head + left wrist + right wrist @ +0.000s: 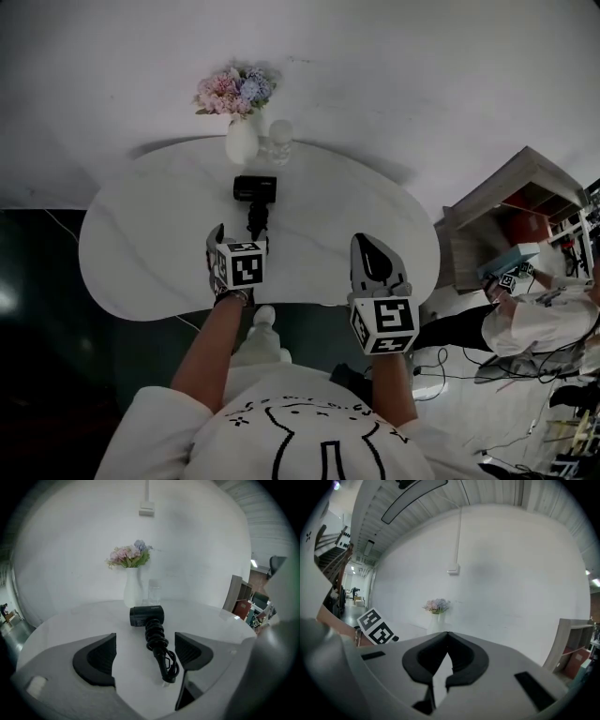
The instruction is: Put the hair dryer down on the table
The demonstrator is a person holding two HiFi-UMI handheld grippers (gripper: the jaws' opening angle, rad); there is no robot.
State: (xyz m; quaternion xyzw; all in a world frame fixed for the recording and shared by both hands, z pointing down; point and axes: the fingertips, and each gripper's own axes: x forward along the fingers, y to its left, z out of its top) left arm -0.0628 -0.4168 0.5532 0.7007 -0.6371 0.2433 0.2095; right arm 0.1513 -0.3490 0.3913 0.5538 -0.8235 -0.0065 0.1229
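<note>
The black hair dryer (146, 616) lies on the white table (141, 244), its body toward the far side near the vase of flowers (241, 141) and its cord-wrapped handle pointing back at the left gripper (241, 241). That gripper's 2 jaws stand wide apart on either side of the handle's near end, gripping nothing. The right gripper (446, 637), to the right at the near edge of the table, has its jaws closed together on nothing.

I read flat, diffuse light in all three views, dim and muted in colour. The white table (122, 244) reads evenly lit; a soft shadow borders its far edge. The dark floor (47, 394) carries one pale reflection at the left. Both gripper views bend strongly, with black corners.
</note>
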